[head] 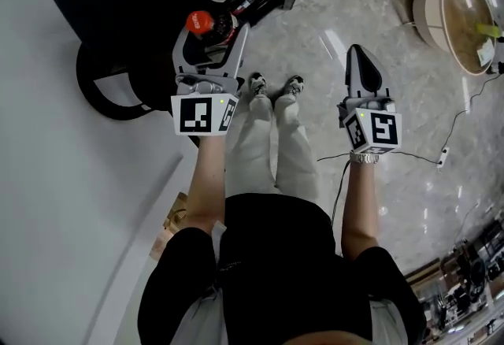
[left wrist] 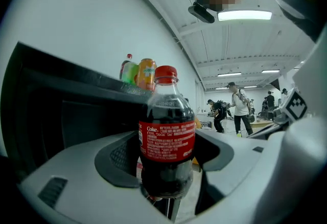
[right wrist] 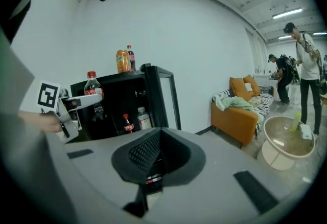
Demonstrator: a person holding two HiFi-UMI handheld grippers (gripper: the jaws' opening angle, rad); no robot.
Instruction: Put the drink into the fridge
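Jaws of my left gripper [head: 211, 40] pinch a clear plastic cola bottle with red cap and red label [left wrist: 166, 136], upright, just in front of the open black fridge [right wrist: 115, 96]. My right gripper [right wrist: 153, 165] has its jaws pressed together on nothing, further out from the fridge front. Inside the fridge stand a small red-capped cola bottle [right wrist: 126, 122] and a clear bottle [right wrist: 143, 117]. On the fridge top stand an orange drink bottle [right wrist: 122, 61] and a dark bottle [right wrist: 131, 58]. Beyond the fridge's side sits an orange sofa [right wrist: 245, 113].
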